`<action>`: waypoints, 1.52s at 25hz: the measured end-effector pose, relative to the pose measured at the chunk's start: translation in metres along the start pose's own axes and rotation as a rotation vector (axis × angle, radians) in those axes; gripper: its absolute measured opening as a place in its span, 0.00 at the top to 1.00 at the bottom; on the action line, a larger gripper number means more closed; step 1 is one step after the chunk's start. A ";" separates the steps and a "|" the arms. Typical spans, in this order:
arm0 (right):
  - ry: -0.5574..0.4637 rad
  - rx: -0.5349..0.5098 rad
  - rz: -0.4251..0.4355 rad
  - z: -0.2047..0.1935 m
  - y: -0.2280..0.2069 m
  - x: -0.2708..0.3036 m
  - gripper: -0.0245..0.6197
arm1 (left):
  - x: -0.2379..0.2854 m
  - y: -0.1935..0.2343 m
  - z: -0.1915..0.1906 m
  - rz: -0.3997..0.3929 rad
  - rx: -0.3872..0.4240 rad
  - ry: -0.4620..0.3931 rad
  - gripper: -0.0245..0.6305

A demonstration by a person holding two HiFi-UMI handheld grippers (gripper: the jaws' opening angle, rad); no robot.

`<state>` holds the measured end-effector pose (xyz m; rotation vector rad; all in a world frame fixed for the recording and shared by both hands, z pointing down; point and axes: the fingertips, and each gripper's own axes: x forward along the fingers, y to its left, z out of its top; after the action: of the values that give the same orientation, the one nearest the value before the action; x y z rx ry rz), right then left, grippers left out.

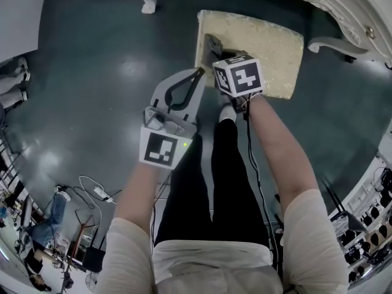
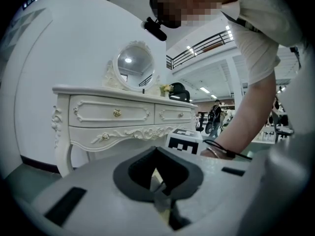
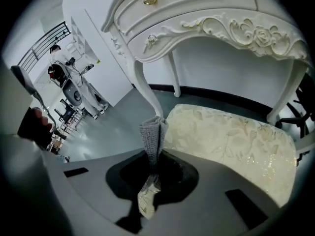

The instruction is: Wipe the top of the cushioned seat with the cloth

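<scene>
The cushioned seat is a cream patterned pad on the floor ahead of me. In the right gripper view the seat fills the right half. My right gripper hangs over the seat's left edge and is shut on a folded grey cloth, which sticks up from the closed jaws just left of the cushion; the cloth also shows in the head view. My left gripper is held back over the floor, short of the seat, shut on nothing. Its own view points up at the dressing table, and the left gripper shows nothing between its jaws.
A white carved dressing table stands over the seat's far side, with curved legs left of the seat. My legs in black trousers are below the grippers. Cables lie on the dark floor at lower left; shelving lines the right.
</scene>
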<state>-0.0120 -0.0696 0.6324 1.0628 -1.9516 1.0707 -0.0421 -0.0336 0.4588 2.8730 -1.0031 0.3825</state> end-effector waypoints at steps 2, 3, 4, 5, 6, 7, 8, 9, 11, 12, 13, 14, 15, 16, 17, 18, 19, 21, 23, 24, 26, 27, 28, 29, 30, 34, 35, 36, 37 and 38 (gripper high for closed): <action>0.026 -0.005 -0.006 -0.004 -0.003 0.004 0.91 | 0.001 0.001 -0.001 0.014 -0.008 -0.001 0.96; 0.038 -0.008 -0.012 -0.007 -0.005 0.006 0.91 | 0.002 0.001 -0.001 0.022 -0.018 -0.003 0.96; 0.046 -0.011 -0.018 -0.009 -0.008 0.007 0.91 | 0.003 0.000 -0.001 0.028 -0.028 -0.006 0.96; 0.049 -0.009 -0.022 -0.011 -0.012 0.007 0.91 | 0.005 -0.002 0.000 0.030 -0.034 -0.008 0.96; 0.051 -0.003 -0.024 -0.012 -0.016 0.006 0.91 | 0.008 -0.005 0.001 0.028 -0.035 -0.010 0.96; 0.052 0.004 -0.027 -0.013 -0.019 0.005 0.91 | 0.010 -0.008 0.002 0.021 -0.031 -0.011 0.96; 0.052 0.010 -0.031 -0.014 -0.022 0.003 0.91 | 0.012 -0.011 0.003 0.013 -0.024 -0.013 0.96; 0.053 0.012 -0.037 -0.015 -0.026 0.000 0.91 | 0.013 -0.013 0.004 0.004 -0.016 -0.013 0.96; 0.053 0.015 -0.051 -0.018 -0.035 -0.005 0.91 | 0.017 -0.018 0.006 -0.009 -0.004 -0.015 0.96; 0.053 0.018 -0.058 -0.021 -0.040 -0.009 0.91 | 0.020 -0.021 0.006 -0.014 -0.003 -0.014 0.96; 0.054 0.023 -0.066 -0.023 -0.046 -0.012 0.91 | 0.022 -0.023 0.006 -0.018 -0.003 -0.013 0.96; 0.056 0.028 -0.073 -0.026 -0.051 -0.015 0.91 | 0.024 -0.025 0.007 -0.021 -0.004 -0.013 0.96; 0.057 0.032 -0.080 -0.028 -0.056 -0.019 0.91 | 0.026 -0.027 0.007 -0.025 -0.004 -0.013 0.96; 0.058 0.034 -0.086 -0.030 -0.062 -0.022 0.91 | 0.029 -0.029 0.008 -0.029 -0.005 -0.013 0.96; 0.058 0.036 -0.094 -0.032 -0.068 -0.026 0.91 | 0.032 -0.032 0.008 -0.034 -0.005 -0.013 0.96; 0.057 0.036 -0.101 -0.034 -0.075 -0.029 0.91 | 0.035 -0.035 0.009 -0.039 -0.005 -0.012 0.96; 0.057 0.038 -0.109 -0.036 -0.081 -0.032 0.91 | 0.039 -0.039 0.009 -0.045 -0.004 -0.012 0.96; 0.058 0.044 -0.121 -0.041 -0.093 -0.040 0.91 | 0.046 -0.046 0.012 -0.057 -0.002 -0.016 0.96; 0.057 0.055 -0.132 -0.045 -0.104 -0.047 0.91 | 0.053 -0.054 0.013 -0.070 -0.001 -0.013 0.96; 0.057 0.061 -0.137 -0.048 -0.109 -0.050 0.91 | 0.057 -0.057 0.014 -0.076 0.000 -0.013 0.96; 0.056 0.074 -0.149 -0.052 -0.120 -0.056 0.91 | 0.064 -0.063 0.017 -0.088 0.005 -0.015 0.96; 0.055 0.079 -0.154 -0.055 -0.125 -0.060 0.91 | 0.068 -0.067 0.018 -0.093 0.006 -0.016 0.96; 0.054 0.084 -0.160 -0.057 -0.131 -0.063 0.91 | 0.071 -0.070 0.019 -0.097 0.005 -0.017 0.96; 0.054 0.089 -0.165 -0.059 -0.136 -0.067 0.91 | 0.074 -0.074 0.020 -0.101 0.002 -0.018 0.96; 0.053 0.094 -0.169 -0.062 -0.141 -0.070 0.91 | 0.076 -0.078 0.022 -0.105 -0.001 -0.020 0.96; 0.055 0.095 -0.190 -0.071 -0.160 -0.085 0.91 | 0.086 -0.096 0.026 -0.133 0.012 -0.020 0.96; 0.056 0.095 -0.196 -0.074 -0.164 -0.088 0.91 | 0.088 -0.100 0.027 -0.139 0.017 -0.021 0.96; 0.057 0.097 -0.202 -0.077 -0.170 -0.092 0.91 | 0.090 -0.105 0.027 -0.144 0.019 -0.021 0.96; 0.057 0.101 -0.209 -0.080 -0.175 -0.095 0.91 | 0.092 -0.109 0.027 -0.149 0.020 -0.020 0.96; 0.057 0.106 -0.216 -0.083 -0.181 -0.099 0.91 | 0.095 -0.113 0.027 -0.153 0.020 -0.019 0.96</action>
<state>0.2047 -0.0235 0.6497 1.2550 -1.7063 1.0816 0.1053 -0.0066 0.4583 2.9515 -0.7789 0.3557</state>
